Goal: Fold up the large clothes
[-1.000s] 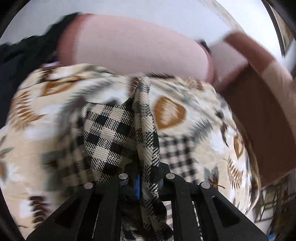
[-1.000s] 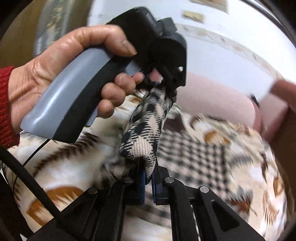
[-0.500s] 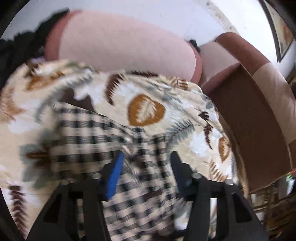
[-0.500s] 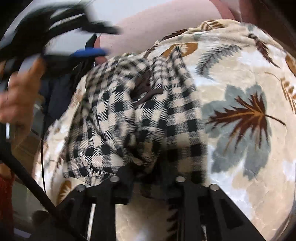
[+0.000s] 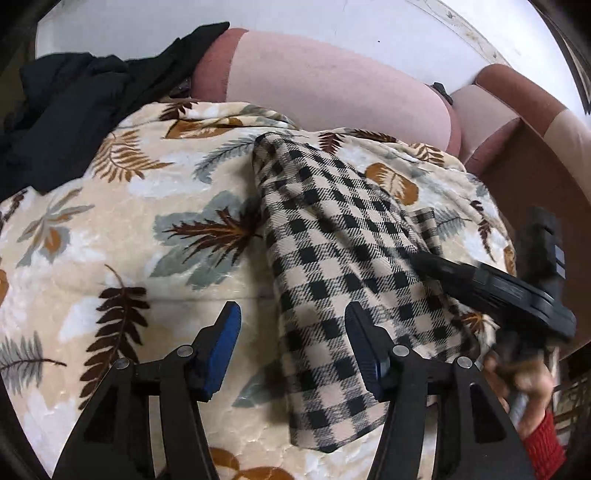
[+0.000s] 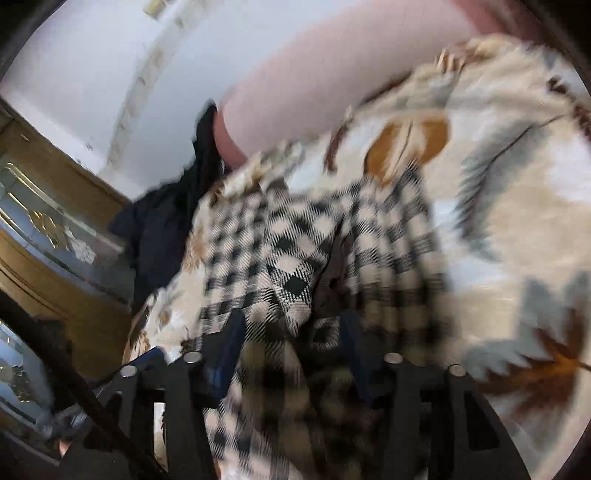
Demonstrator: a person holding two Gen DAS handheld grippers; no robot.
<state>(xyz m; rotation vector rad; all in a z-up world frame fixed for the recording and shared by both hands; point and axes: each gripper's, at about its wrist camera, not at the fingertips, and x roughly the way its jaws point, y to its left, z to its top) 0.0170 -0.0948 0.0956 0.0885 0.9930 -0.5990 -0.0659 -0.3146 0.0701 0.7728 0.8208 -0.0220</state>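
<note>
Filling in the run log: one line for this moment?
left claw open over checked garment | right claw open, blurred | garment on leaf blanket

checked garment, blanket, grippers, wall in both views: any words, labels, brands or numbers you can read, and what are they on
None can be read.
Checked garment: only the black and cream pattern, no tag in view.
Leaf blanket: printed leaves only.
Left gripper and right gripper: no lettering shows.
Wall: faint marks, not text.
The right wrist view is too blurred to show any writing.
</note>
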